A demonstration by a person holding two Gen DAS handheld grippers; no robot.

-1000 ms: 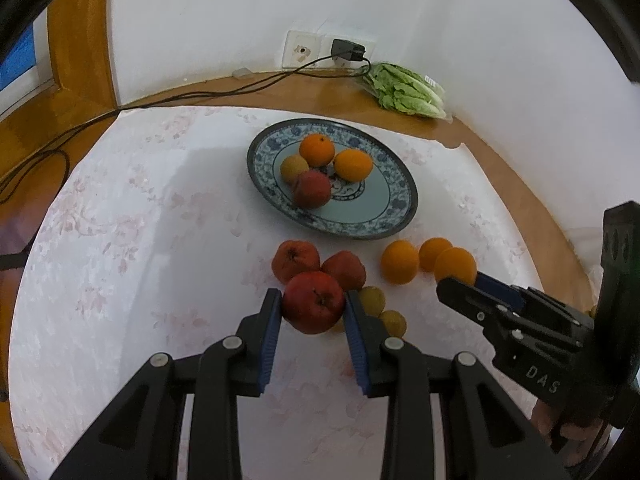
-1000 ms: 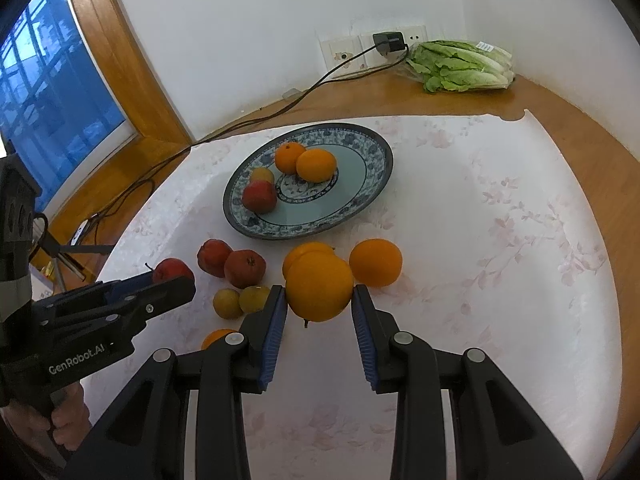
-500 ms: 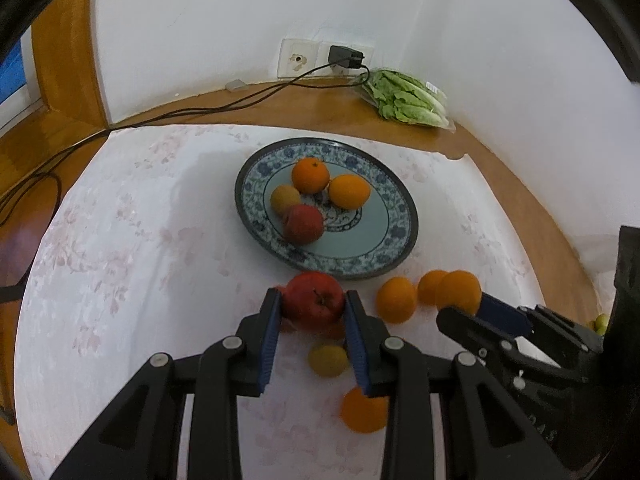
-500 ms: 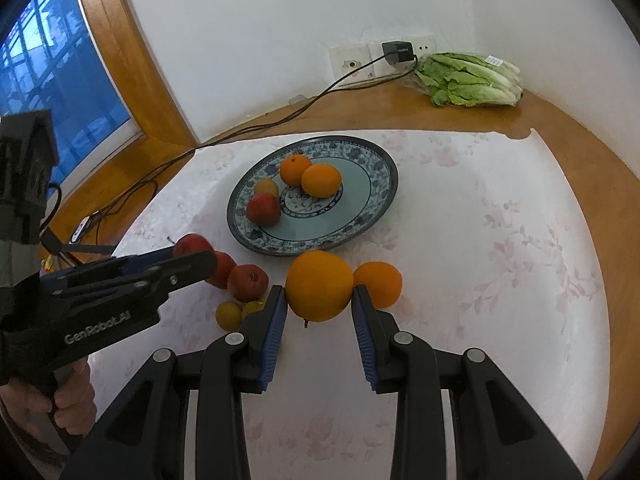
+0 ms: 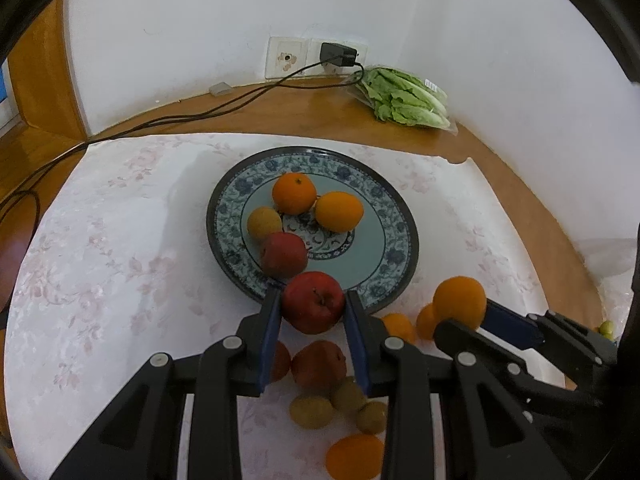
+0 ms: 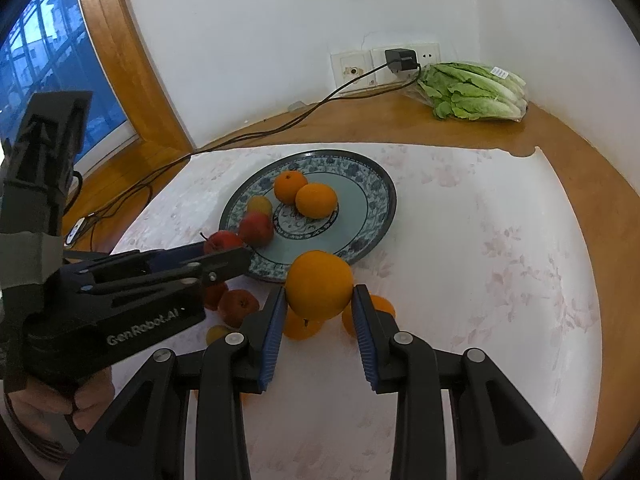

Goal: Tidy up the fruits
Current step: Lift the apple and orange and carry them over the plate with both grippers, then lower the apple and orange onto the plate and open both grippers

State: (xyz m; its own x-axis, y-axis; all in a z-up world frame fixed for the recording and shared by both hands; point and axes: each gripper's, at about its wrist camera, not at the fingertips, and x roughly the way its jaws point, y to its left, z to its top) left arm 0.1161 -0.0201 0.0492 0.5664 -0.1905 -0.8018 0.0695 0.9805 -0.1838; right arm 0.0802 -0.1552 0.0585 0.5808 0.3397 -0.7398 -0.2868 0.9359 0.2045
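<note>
A pale floral cloth [image 5: 100, 264] covers most of the wooden table [image 5: 280, 108], and on it sits the blue-patterned plate [image 5: 394, 208], which looms nearer in both wrist views than it did a second ago. The plate holds what it held then: two oranges, a small yellowish fruit and one red apple [image 5: 283, 254]. The left gripper [image 5: 312, 316] has its blue pads clamped on a red apple [image 5: 313, 303], which was down among the loose fruit a second ago and now hangs raised at the plate's near rim, overlapping that rim in the left wrist view. The right gripper [image 6: 319, 308] pinches a large orange [image 6: 319, 285] between its pads; that orange has likewise come forward, from over the loose oranges to just short of the plate's front edge. On the cloth beneath remain two red apples [image 5: 318, 364], three small yellow-green fruits [image 5: 311, 412], and loose oranges [image 5: 354, 456], one close under the left gripper and others near the right gripper's fingers. At the back, by the wall socket [image 5: 286, 58], lies a bag of lettuce [image 5: 404, 98], with a black cable [image 5: 224, 106] trailing along the wood.
</note>
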